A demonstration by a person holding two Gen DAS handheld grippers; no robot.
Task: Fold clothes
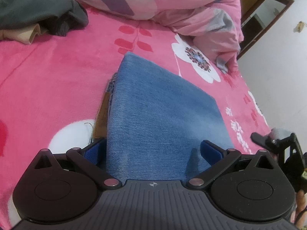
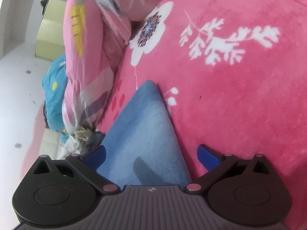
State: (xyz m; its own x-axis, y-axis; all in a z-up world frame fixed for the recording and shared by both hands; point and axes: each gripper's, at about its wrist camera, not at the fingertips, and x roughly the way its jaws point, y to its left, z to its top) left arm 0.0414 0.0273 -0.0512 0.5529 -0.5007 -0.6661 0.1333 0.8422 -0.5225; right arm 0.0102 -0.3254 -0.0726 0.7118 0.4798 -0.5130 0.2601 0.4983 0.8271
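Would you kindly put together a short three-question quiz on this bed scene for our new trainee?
1. True or false: the jeans lie folded on the pink blanket.
2. Which tool is clamped on cloth? A) left tool B) right tool C) neither
3. Fill in: in the left wrist view, the dark grey garment lies at the far ____ of the bed.

Key: 1 true. 2 C, both tools are open with the jeans between their fingers. 3 left.
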